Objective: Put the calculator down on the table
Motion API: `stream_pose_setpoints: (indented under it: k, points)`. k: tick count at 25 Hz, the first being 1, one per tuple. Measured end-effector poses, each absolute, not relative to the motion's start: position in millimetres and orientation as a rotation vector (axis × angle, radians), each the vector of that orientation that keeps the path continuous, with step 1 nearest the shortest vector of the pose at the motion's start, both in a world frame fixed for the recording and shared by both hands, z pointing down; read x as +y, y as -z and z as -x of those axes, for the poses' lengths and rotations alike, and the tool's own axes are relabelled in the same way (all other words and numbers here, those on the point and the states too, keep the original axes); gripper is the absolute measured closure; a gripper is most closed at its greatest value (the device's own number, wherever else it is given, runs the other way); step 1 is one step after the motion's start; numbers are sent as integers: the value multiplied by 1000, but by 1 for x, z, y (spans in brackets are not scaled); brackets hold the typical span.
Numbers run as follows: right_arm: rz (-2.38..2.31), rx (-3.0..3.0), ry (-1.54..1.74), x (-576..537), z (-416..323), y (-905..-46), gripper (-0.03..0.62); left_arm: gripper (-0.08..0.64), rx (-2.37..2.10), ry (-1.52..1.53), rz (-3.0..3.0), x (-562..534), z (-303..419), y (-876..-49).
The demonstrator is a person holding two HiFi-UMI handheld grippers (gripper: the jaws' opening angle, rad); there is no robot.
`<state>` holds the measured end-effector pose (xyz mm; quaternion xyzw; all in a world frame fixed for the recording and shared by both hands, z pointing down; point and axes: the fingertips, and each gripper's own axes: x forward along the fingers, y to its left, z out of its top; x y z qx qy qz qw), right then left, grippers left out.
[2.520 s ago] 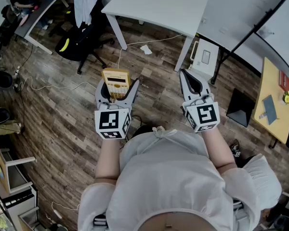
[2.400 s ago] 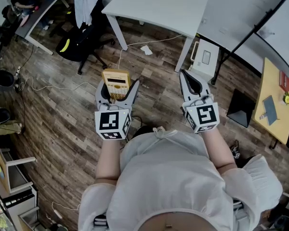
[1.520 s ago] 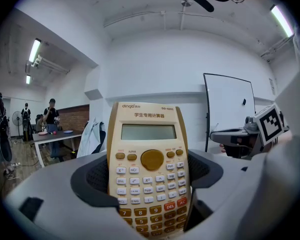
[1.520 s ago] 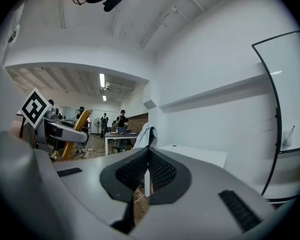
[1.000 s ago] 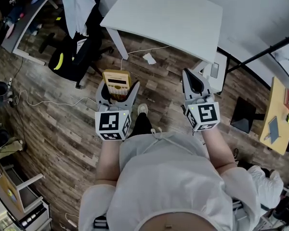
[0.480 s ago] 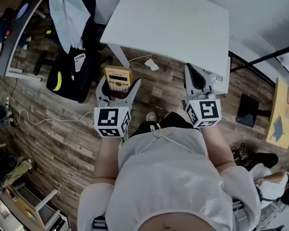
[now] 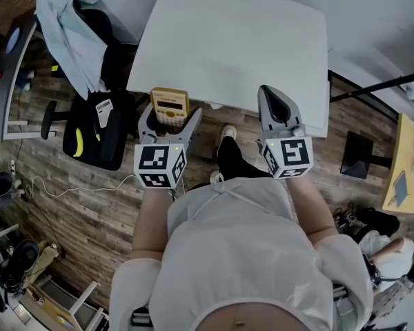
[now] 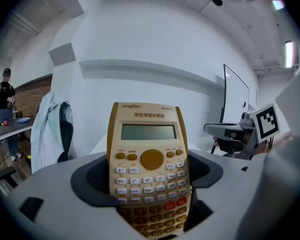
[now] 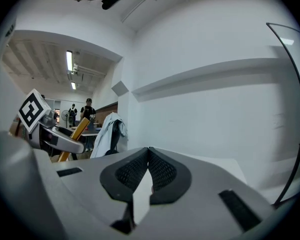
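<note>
white table (image 7: pixel 241 40) is sitting nearer both grippers than half a second ago. left gripper (image 7: pixel 170 118) is clamping the yellow calculator (image 8: pixel 149 164), holding it in the air at the table's near edge; right gripper (image 7: pixel 277 107) is pressing its jaws together on nothing, over that same edge

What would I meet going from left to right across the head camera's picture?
pale jacket → calculator → right tongs → wooden desk
</note>
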<state>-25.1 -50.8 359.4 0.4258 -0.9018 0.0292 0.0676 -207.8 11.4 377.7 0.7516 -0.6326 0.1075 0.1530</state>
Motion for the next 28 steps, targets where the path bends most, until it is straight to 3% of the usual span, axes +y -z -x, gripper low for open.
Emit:
stream_pose_setpoints:
  k: [14,28]
  points:
    - [-1311,-2617,-189,-249,15,-408,588,149,-1583,-488,-2115,-205,184,-457]
    - [-1305,-2497,-399,-313,2,-484,588,149,-1325,-740,-1960,-275,147,-573]
